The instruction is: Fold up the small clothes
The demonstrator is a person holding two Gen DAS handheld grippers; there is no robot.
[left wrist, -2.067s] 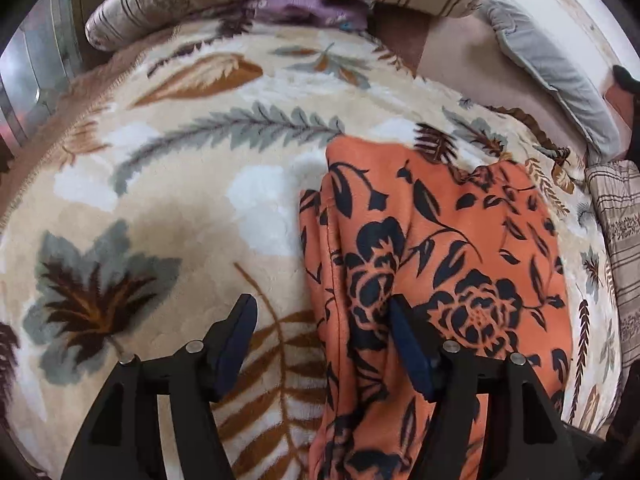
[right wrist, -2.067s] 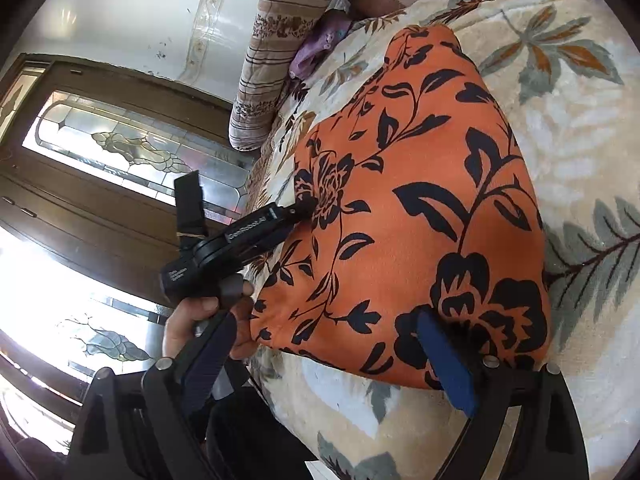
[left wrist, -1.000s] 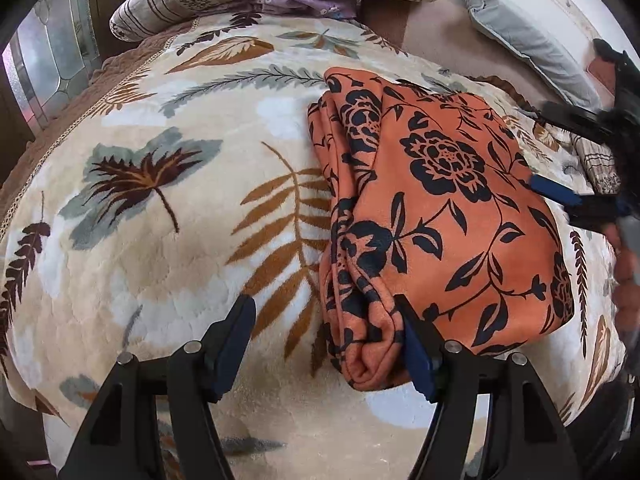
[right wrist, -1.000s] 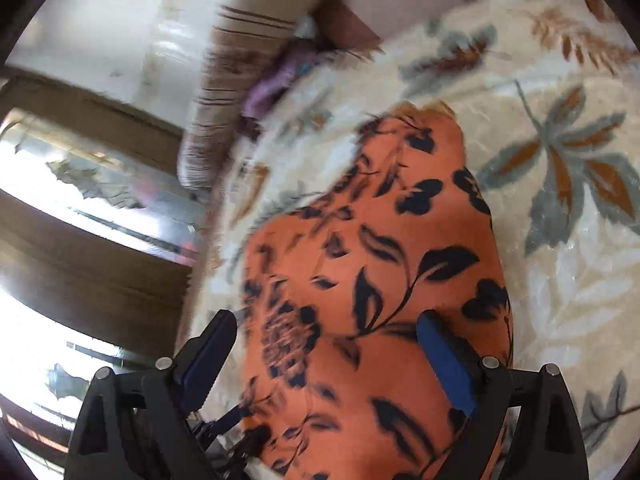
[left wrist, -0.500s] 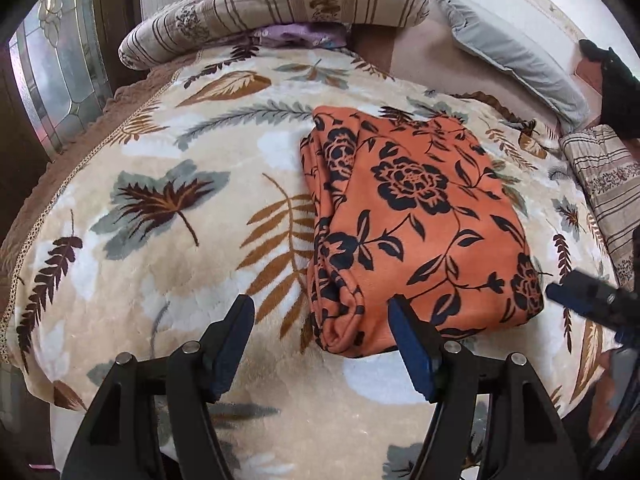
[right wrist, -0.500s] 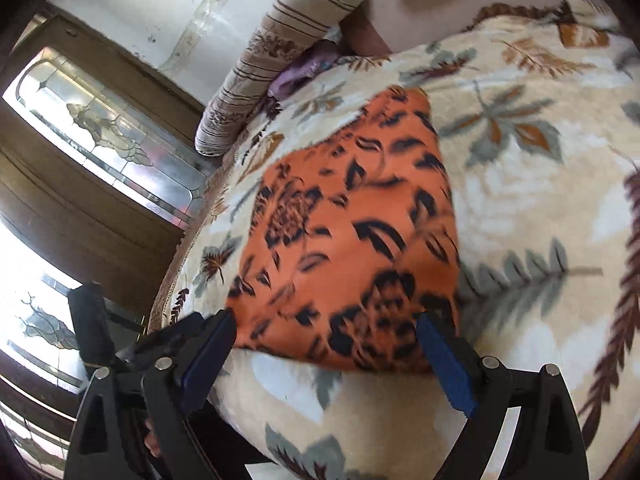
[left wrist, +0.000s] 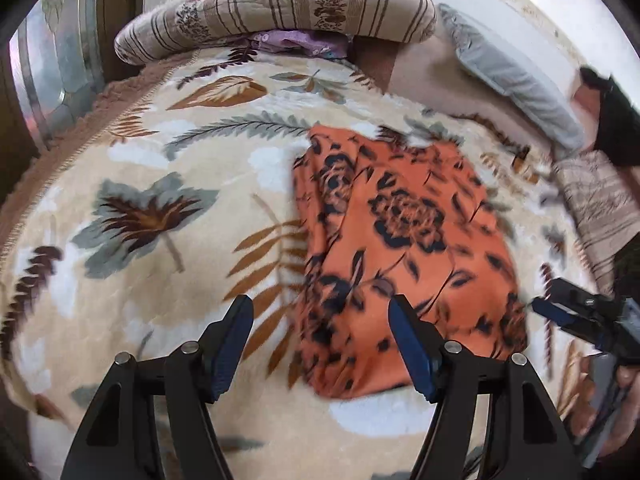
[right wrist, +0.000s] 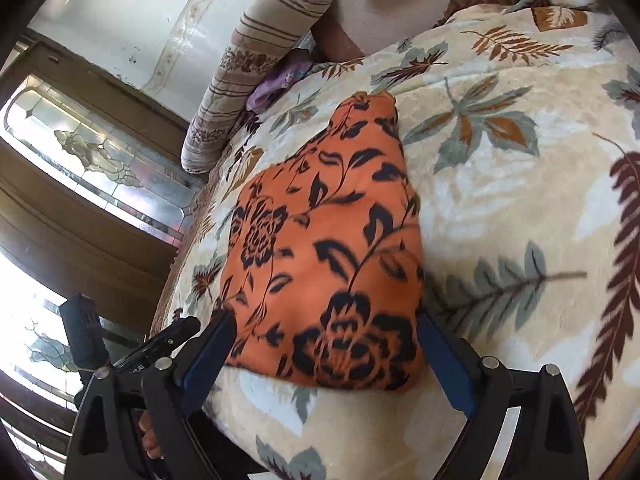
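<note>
A folded orange cloth [left wrist: 404, 240] with black flowers lies on a plush leaf-print blanket [left wrist: 160, 184]. Left tongs [left wrist: 320, 340] at six o'clock and right tongs [right wrist: 324, 360] both gape apart, gripping nothing.

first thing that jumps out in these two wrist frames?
The orange cloth with black flowers, folded into a neat block, lies on the leaf-patterned blanket in the middle of both views. Both the left gripper and the right gripper hang open before its near edge, holding nothing. A striped bolster lies along the far end.
</note>
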